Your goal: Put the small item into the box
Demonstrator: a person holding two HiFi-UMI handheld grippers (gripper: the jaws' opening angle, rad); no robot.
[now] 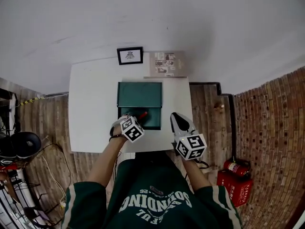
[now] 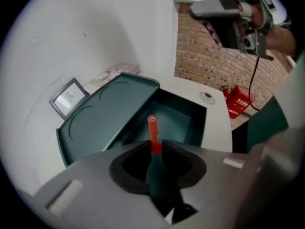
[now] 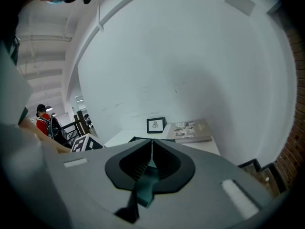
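Observation:
A dark green box (image 1: 148,119) lies open on the white table (image 1: 90,109), its lid (image 1: 140,94) folded back toward the wall. My left gripper (image 1: 138,117) hangs over the box's near left part, shut on a small red stick-like item (image 1: 142,114). In the left gripper view the red item (image 2: 152,133) pokes up from between the closed jaws, above the box's inside (image 2: 178,120) and beside the lid (image 2: 105,116). My right gripper (image 1: 177,120) is raised just right of the box, jaws shut with nothing in them (image 3: 152,144).
A small framed picture (image 1: 130,55) and a booklet (image 1: 166,63) stand at the table's back edge by the wall. A small round object (image 2: 206,97) lies on the table right of the box. A red fire-extinguisher case (image 1: 234,180) sits on the floor by the brick wall.

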